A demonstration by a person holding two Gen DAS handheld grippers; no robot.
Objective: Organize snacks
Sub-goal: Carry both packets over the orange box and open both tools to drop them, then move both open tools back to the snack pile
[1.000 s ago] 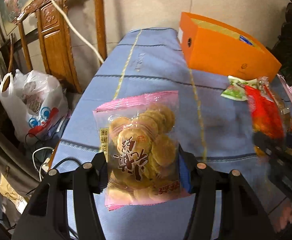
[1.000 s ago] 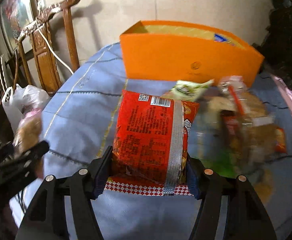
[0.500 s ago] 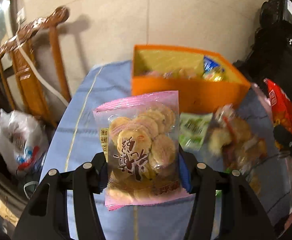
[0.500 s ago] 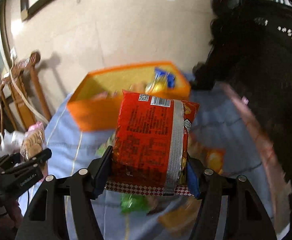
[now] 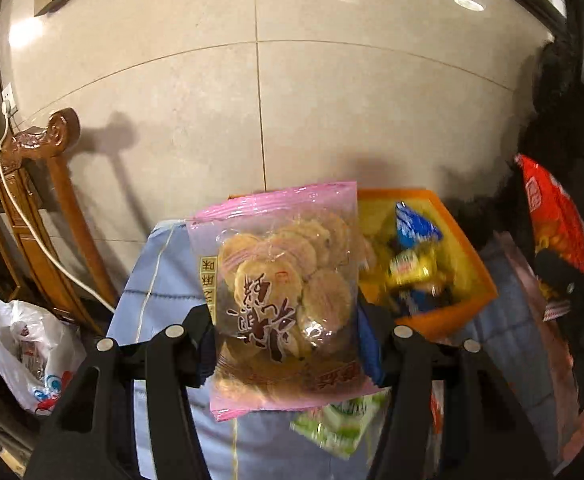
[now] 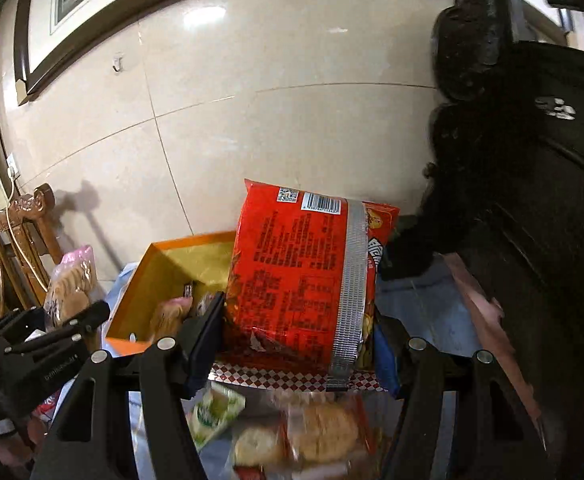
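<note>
Left hand-held gripper (image 5: 288, 332) is clamping a crinkly clear-and-pink cookie bag (image 5: 282, 292), round biscuits inside, long axis running 12 to 6. Right hand-held gripper (image 6: 299, 340) is pinching a glossy red noodle packet (image 6: 303, 280), barcode end toward 12, silver seam lengthwise. Both are hanging above the blue-clothed tabletop (image 5: 164, 276); the orange cardboard box (image 6: 140, 292) is sitting at 10 o'clock of the packet.

The left gripper (image 5: 288, 320) is raised, its two black fingers (image 5: 196, 336) at 9 and 3 o'clock clamped on a pink cracker packet (image 5: 280, 292). The right gripper (image 6: 299, 332) is likewise raised, fingers (image 6: 204, 336) closed on a red noodle packet (image 6: 303, 280); from its camera, the left gripper appears at 9 o'clock.
</note>
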